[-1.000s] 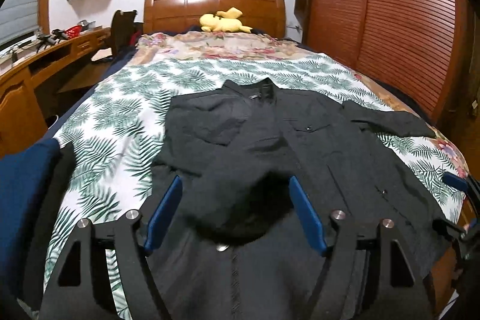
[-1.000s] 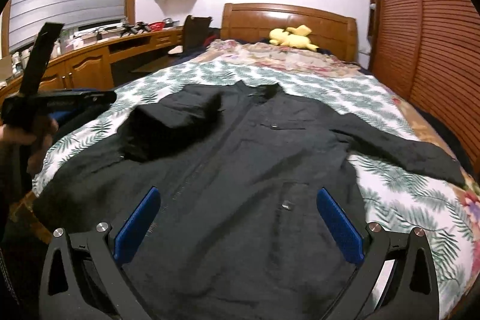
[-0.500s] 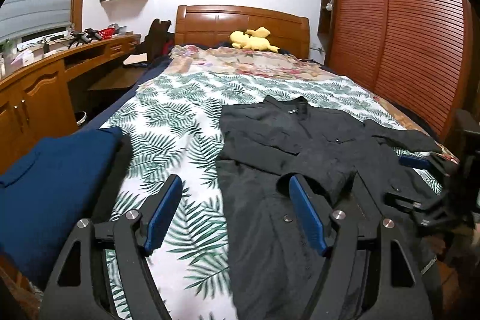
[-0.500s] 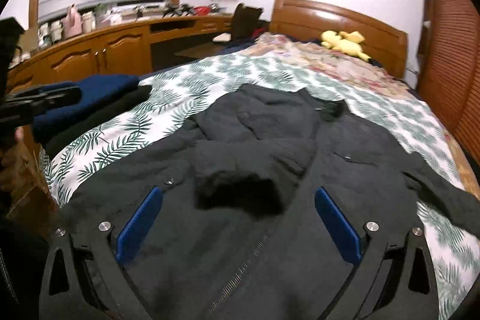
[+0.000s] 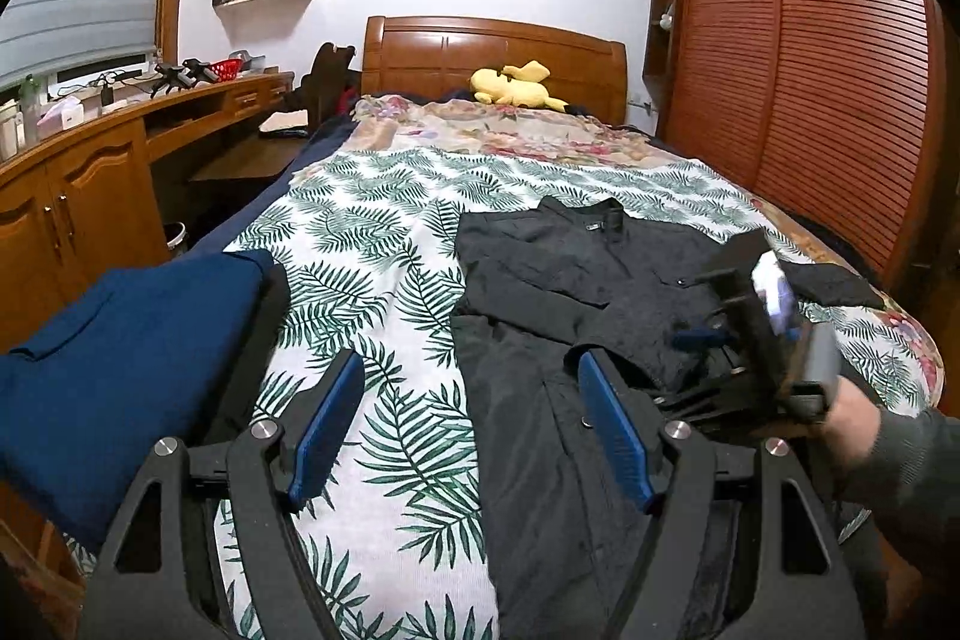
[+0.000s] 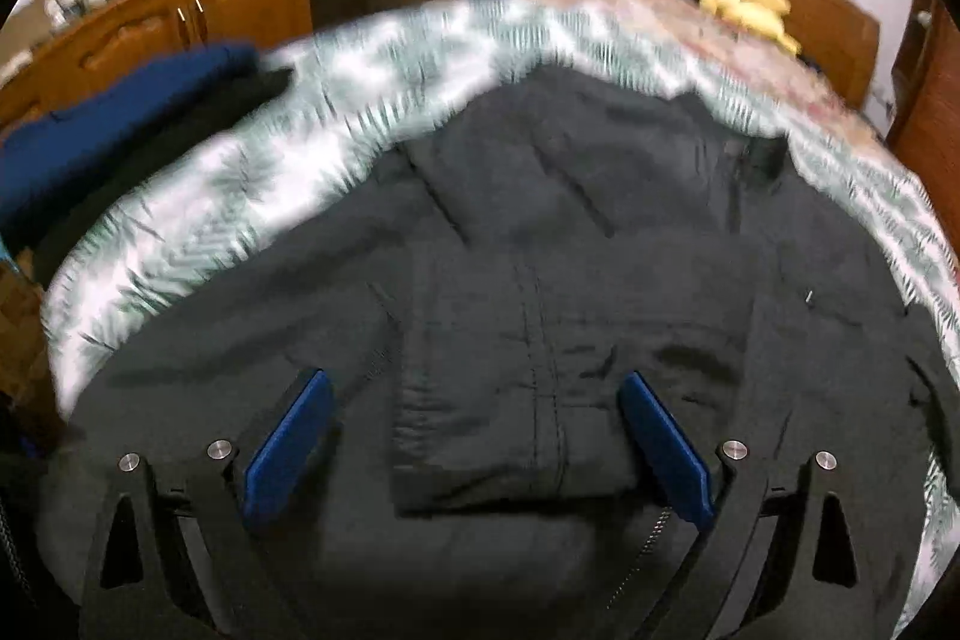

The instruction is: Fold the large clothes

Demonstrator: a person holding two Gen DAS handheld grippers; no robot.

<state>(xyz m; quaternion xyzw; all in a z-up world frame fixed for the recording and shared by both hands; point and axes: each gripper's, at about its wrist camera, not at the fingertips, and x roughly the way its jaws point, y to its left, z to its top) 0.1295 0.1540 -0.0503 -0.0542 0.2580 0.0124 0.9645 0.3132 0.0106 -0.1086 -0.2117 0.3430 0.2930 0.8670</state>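
While the black jacket [image 5: 576,316] lies collar-to-headboard along the bed [image 5: 384,232], one sleeve folded across its chest, the right gripper [image 6: 480,436] hovers nearer, jaws wide and empty, and the left gripper [image 5: 474,430] likewise gapes beside its edge.

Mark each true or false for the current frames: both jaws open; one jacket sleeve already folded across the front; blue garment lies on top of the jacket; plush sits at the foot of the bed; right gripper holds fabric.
1. Jaws of left gripper and right gripper stand open. True.
2. One sleeve of the black jacket lies folded across its front. True.
3. The blue garment lies on the jacket. False: it sits apart, at the bed's left edge.
4. The yellow plush is at the foot. False: it lies by the headboard.
5. Right gripper holds fabric. False: nothing is between its jaws.
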